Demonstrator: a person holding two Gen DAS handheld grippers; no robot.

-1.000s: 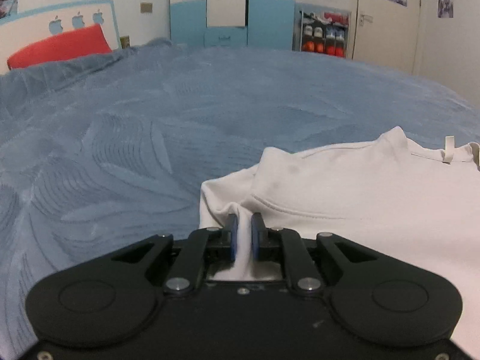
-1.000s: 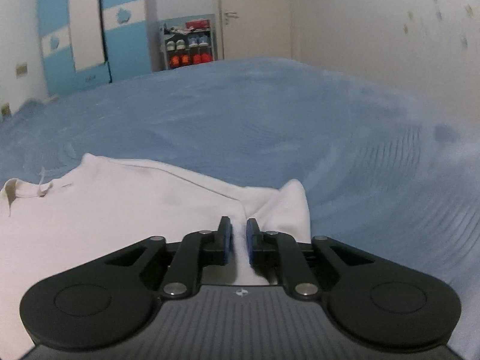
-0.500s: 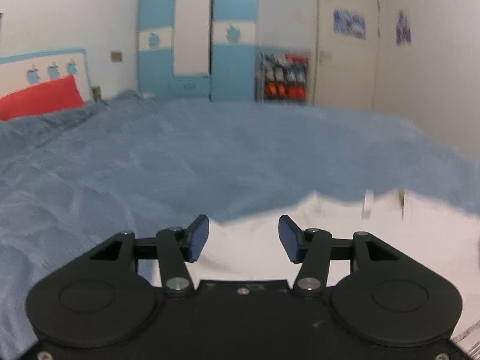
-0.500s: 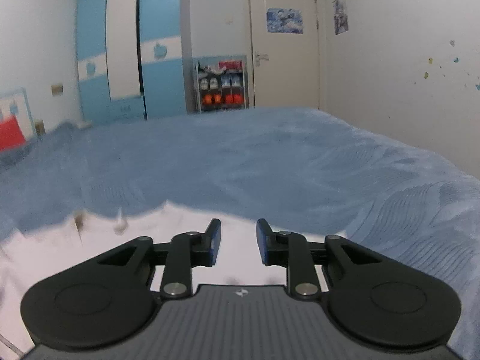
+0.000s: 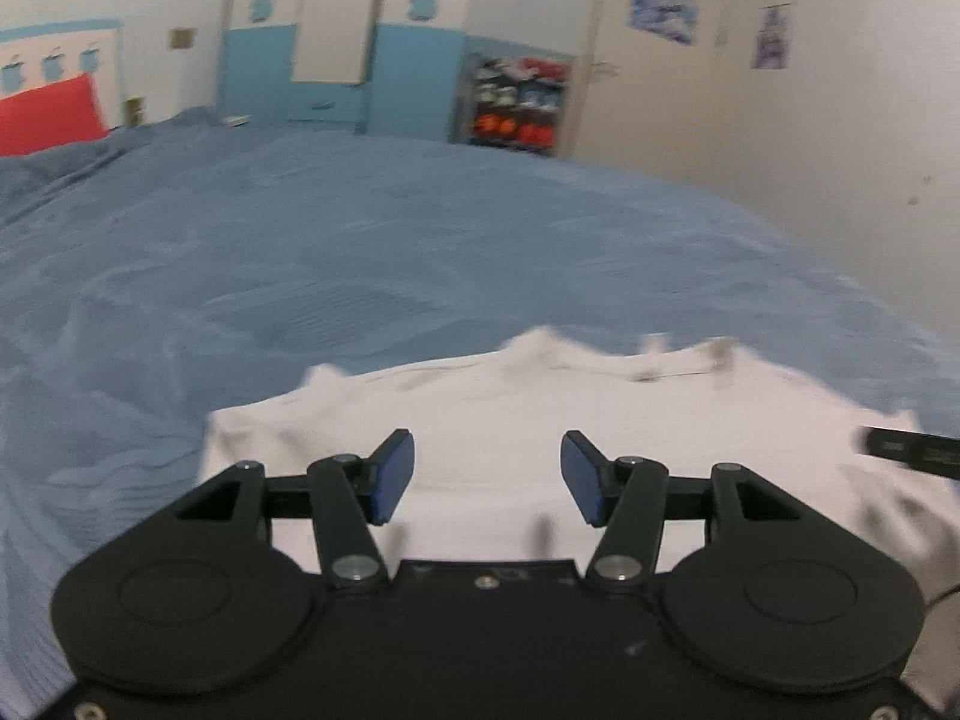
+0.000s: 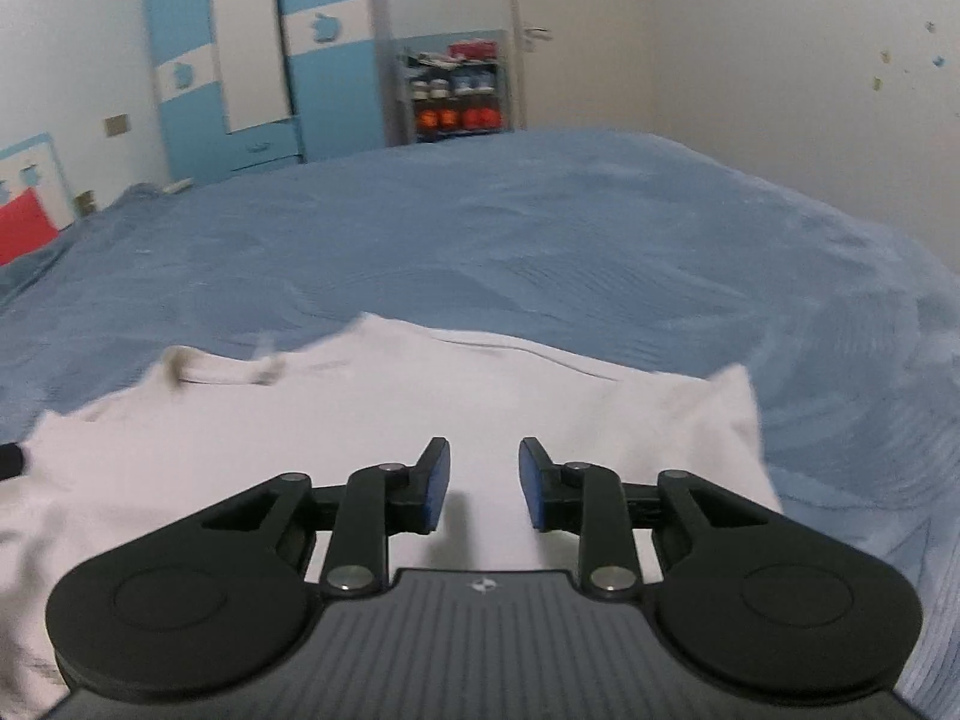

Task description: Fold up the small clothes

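A white garment (image 5: 540, 408) lies flat on the blue bedspread (image 5: 300, 252), its collar and tag toward the far side. My left gripper (image 5: 487, 468) hovers above the garment's left part, its jaws opening with nothing between them. In the right wrist view the same white garment (image 6: 420, 408) spreads below my right gripper (image 6: 484, 477), whose jaws are also opening and hold nothing. A dark tip of the right gripper (image 5: 906, 450) shows at the right edge of the left wrist view.
The blue bedspread (image 6: 600, 228) stretches far ahead. A red pillow (image 5: 48, 114) lies at the bed's far left. Beyond the bed stand a blue-and-white wardrobe (image 5: 348, 30), a shoe rack (image 5: 516, 102) and a door (image 6: 576, 36).
Both grippers let go of the garment's folded edge, opened, and rose and drew back. The garment now lies flat below them.
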